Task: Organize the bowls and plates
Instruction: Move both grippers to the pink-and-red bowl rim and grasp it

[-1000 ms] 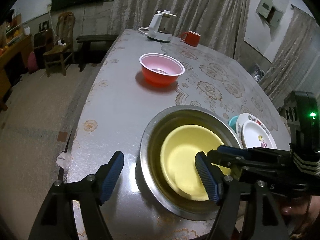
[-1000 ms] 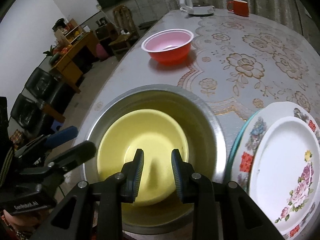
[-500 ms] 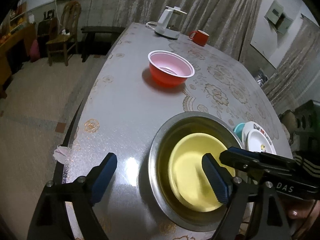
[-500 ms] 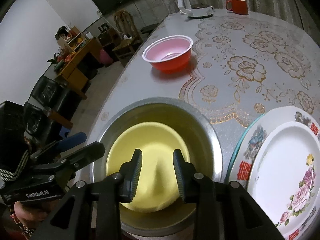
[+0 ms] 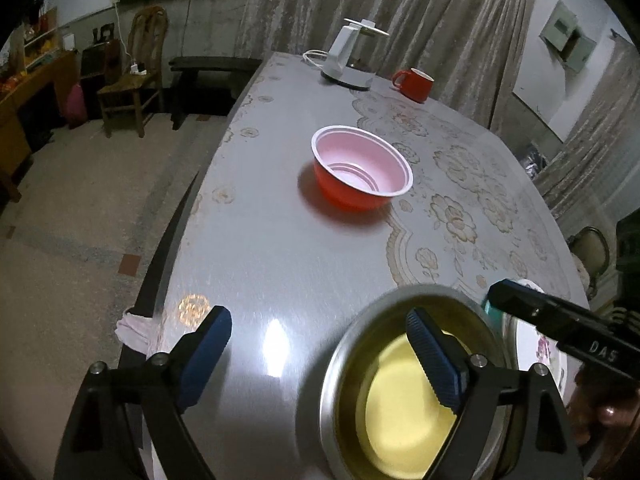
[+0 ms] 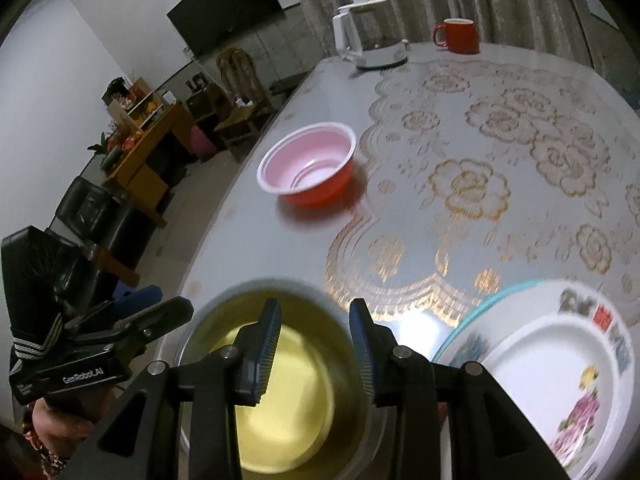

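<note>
On the near end of the tabletop (image 5: 280,264), both grippers had pulled back and risen since a second before, so the metal basin (image 6: 352,380) with the yellow bowl (image 6: 280,396) nested inside it now sat lower in each view and slightly blurred. The left gripper (image 5: 320,354) hovered with its jaws spread wide and empty, one blue pad over bare tabletop and the other above the basin. The right gripper (image 6: 314,354) hung over the yellow bowl with its jaws parted by a narrow gap, a little wider than a second earlier, holding nothing. That retreat suggested the yellow bowl had been left in the basin and that the red bowl (image 5: 362,172), standing alone further along the tabletop with its pink inside showing, was probably next to be gathered. The flowered plates (image 6: 560,384) lay stacked just beside the basin on the right, over a teal-rimmed one. A white kettle (image 6: 368,36) and a red mug (image 6: 460,34) stood at the far end. Readable writing: "DAS" on the right gripper's body as seen from the left camera, and "GenRobot.AI" on the left gripper's body as seen from the right camera.
</note>
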